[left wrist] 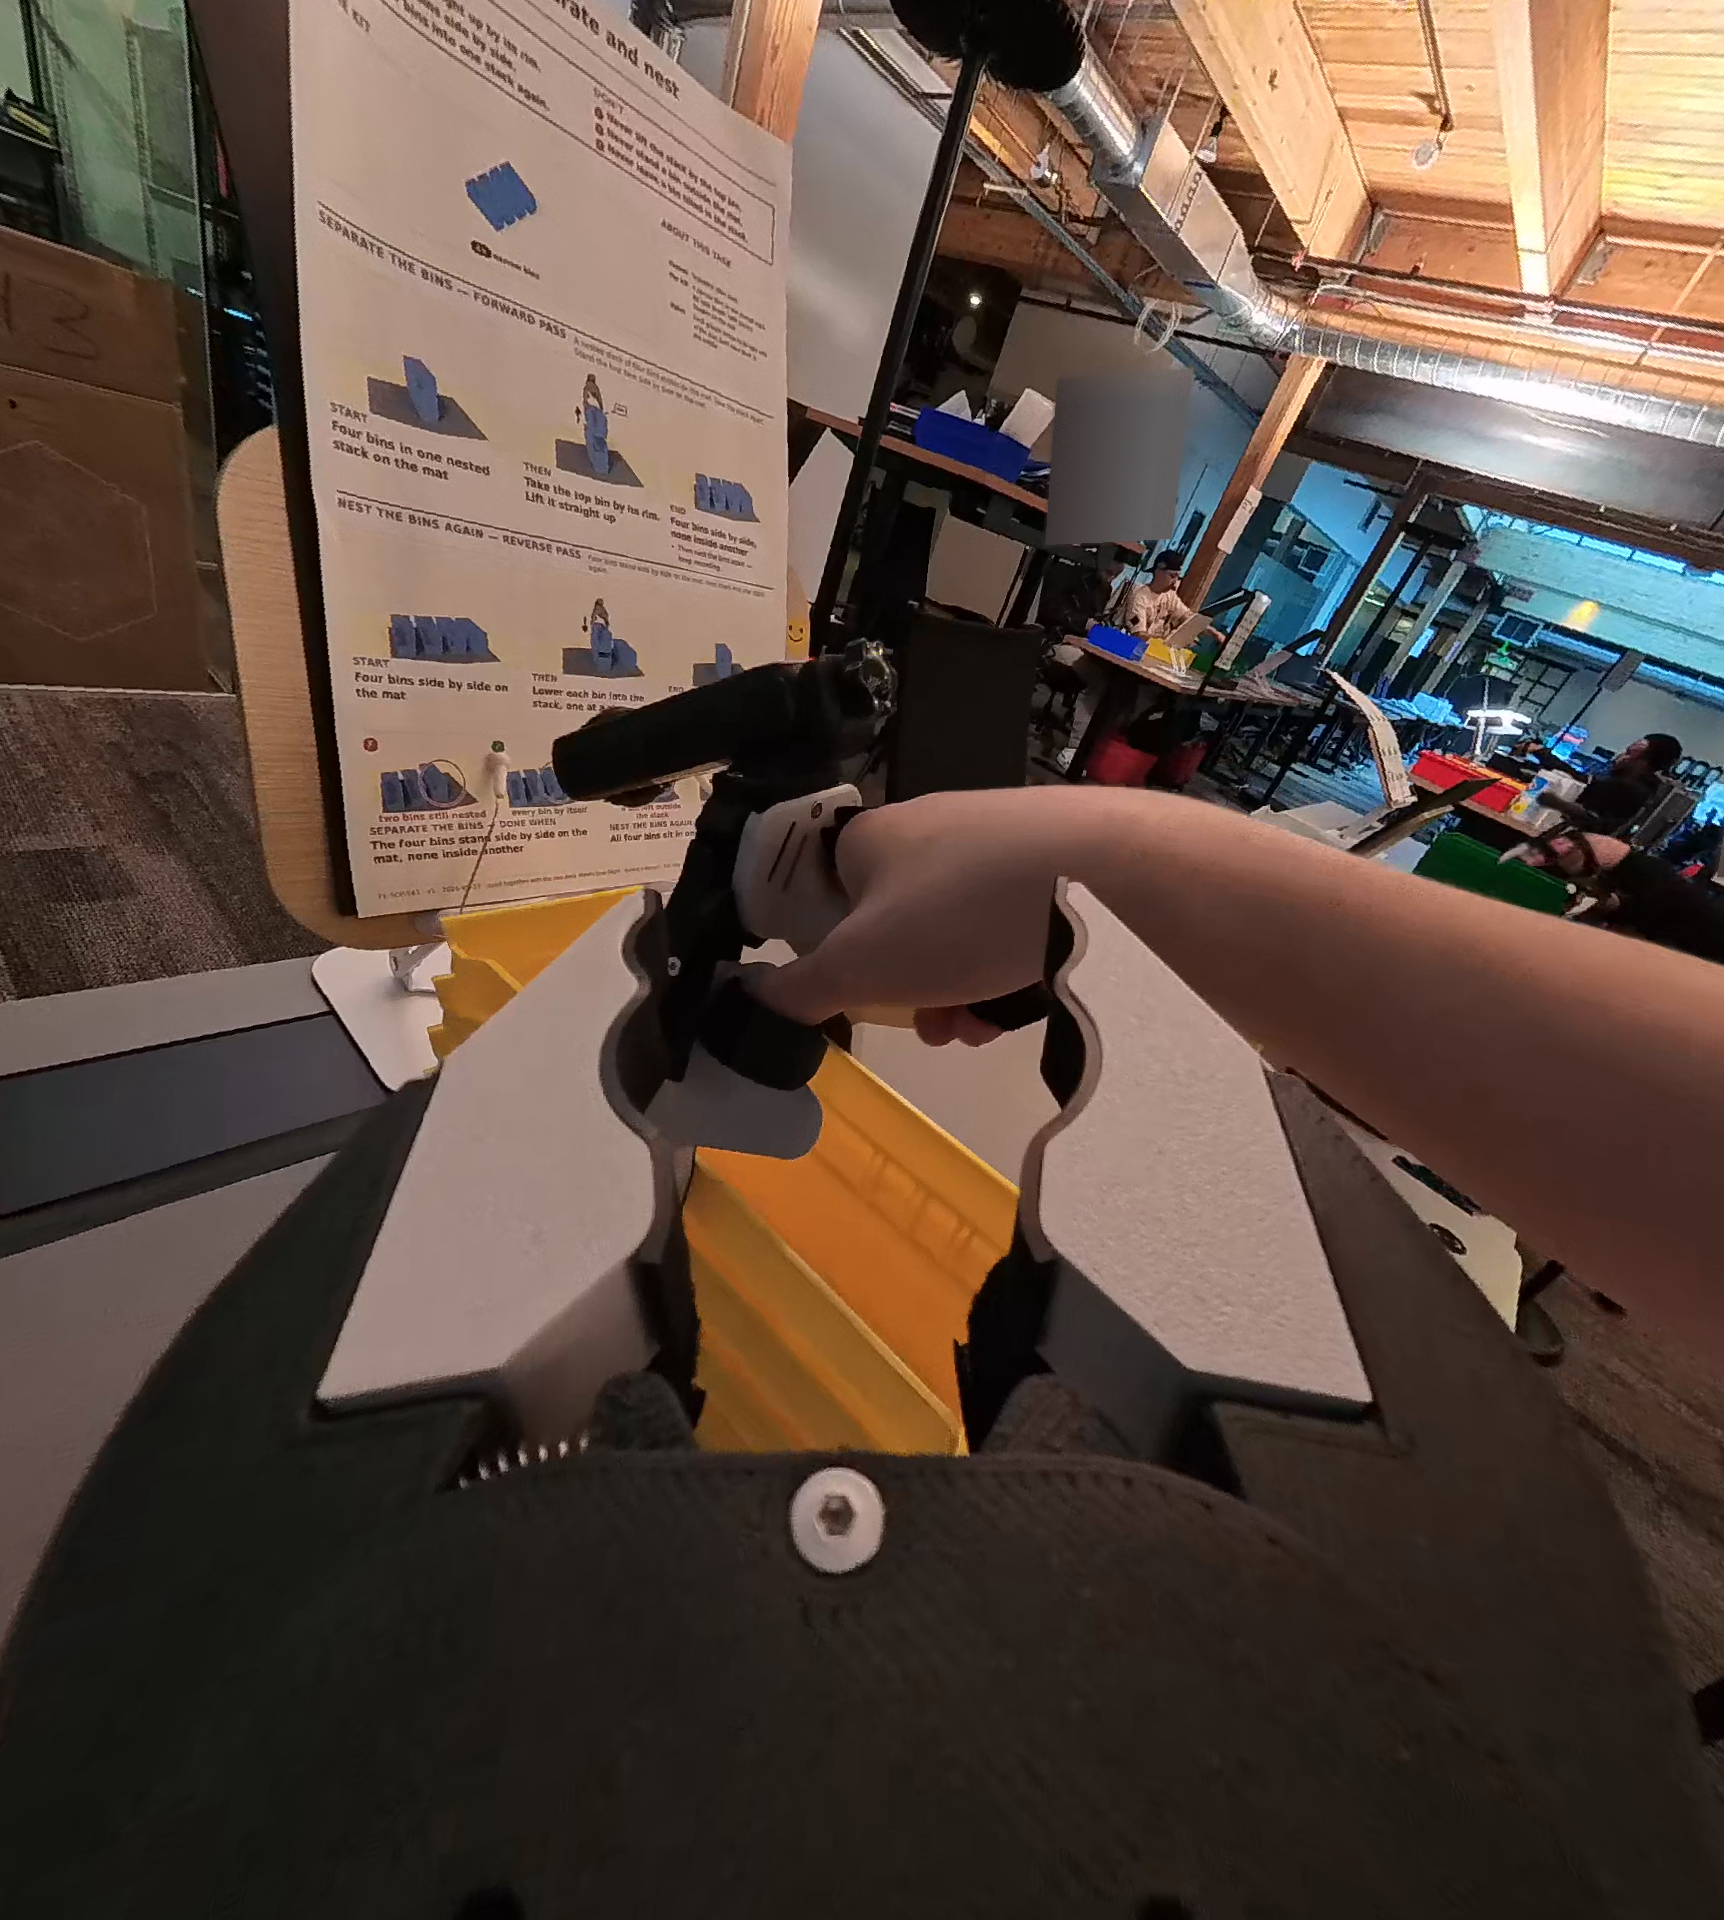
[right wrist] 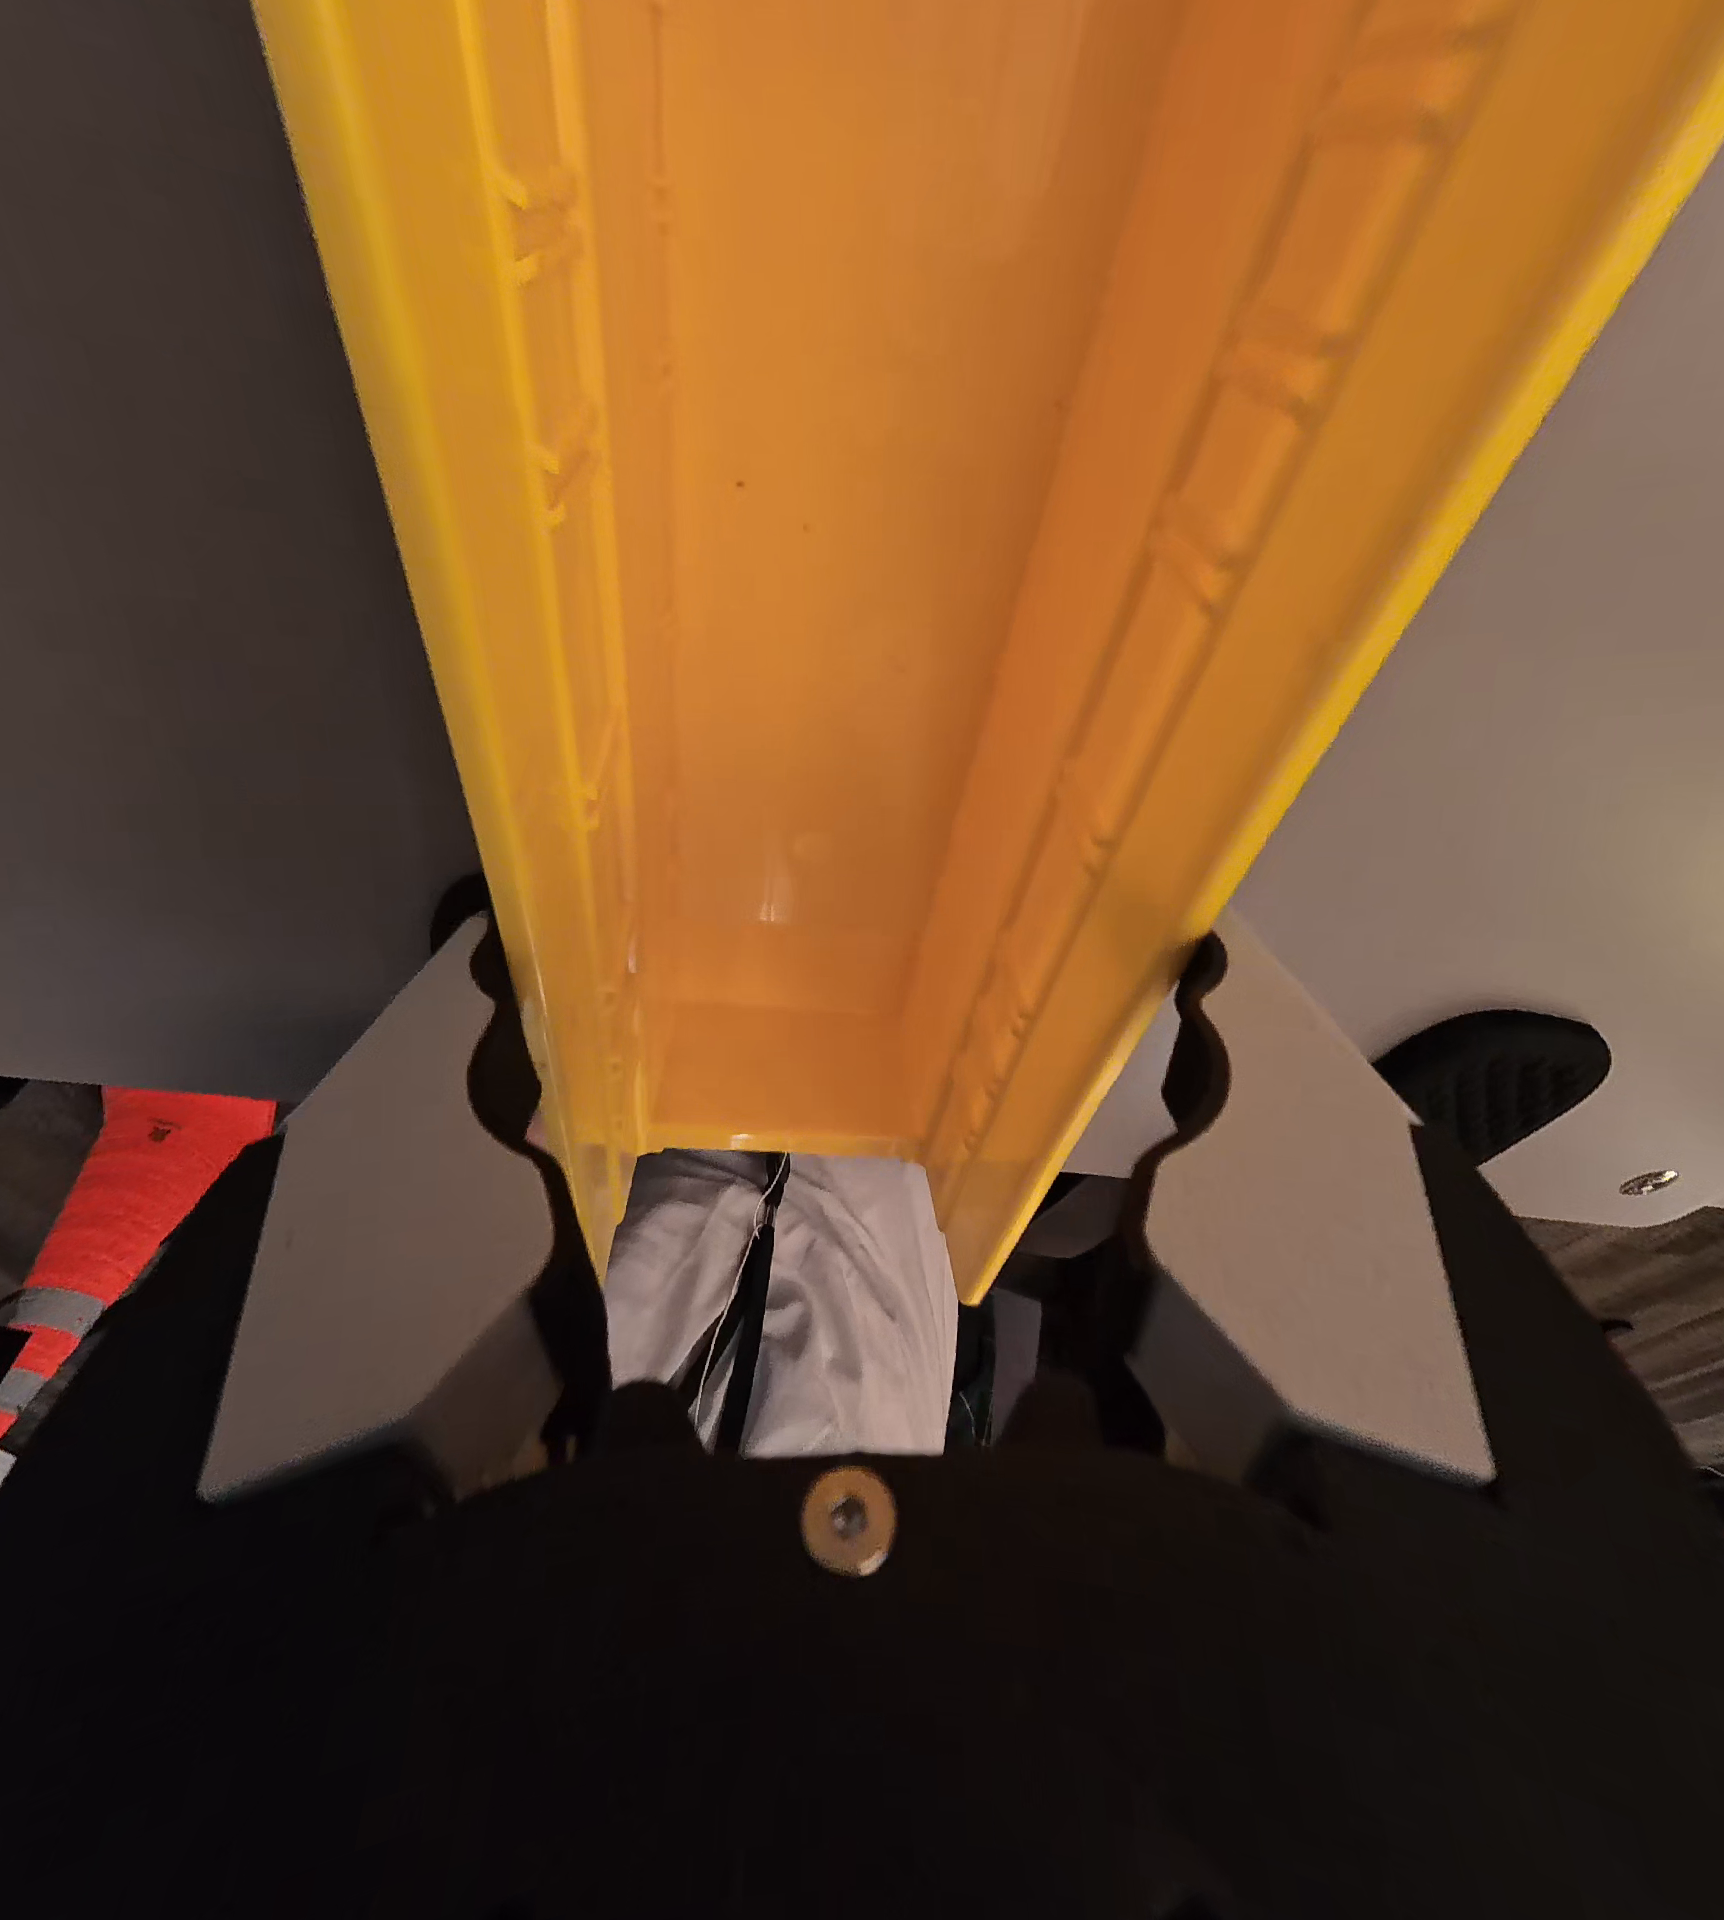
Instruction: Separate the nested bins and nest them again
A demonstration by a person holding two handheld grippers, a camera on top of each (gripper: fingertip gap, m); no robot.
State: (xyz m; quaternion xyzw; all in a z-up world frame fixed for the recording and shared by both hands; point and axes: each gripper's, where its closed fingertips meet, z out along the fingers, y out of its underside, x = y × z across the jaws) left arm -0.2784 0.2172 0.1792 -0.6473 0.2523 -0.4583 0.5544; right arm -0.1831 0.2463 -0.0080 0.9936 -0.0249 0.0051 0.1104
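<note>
- The left gripper (left wrist: 847, 1039) grasps the near end of a stack of yellow bins (left wrist: 837, 1268), its grey fingers (left wrist: 525, 1174) on either side of the stack.
- The right gripper (right wrist: 842, 1039) straddles the top yellow bin (right wrist: 837, 520) with its jaws spread wide; its pads (right wrist: 499, 1049) sit at the bin's outer walls, and I cannot tell whether they press.
- The stack rests on a grey table (left wrist: 110, 1132), in front of an instruction poster (left wrist: 546, 468).
- A person's hand (left wrist: 941, 914) holds the right gripper over the stack.

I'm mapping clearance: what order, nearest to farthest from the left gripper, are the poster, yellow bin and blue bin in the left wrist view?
1. Yellow bin: between the left gripper's fingers.
2. Poster: ahead, left, behind the bins.
3. Blue bin: far table, background centre.
</note>
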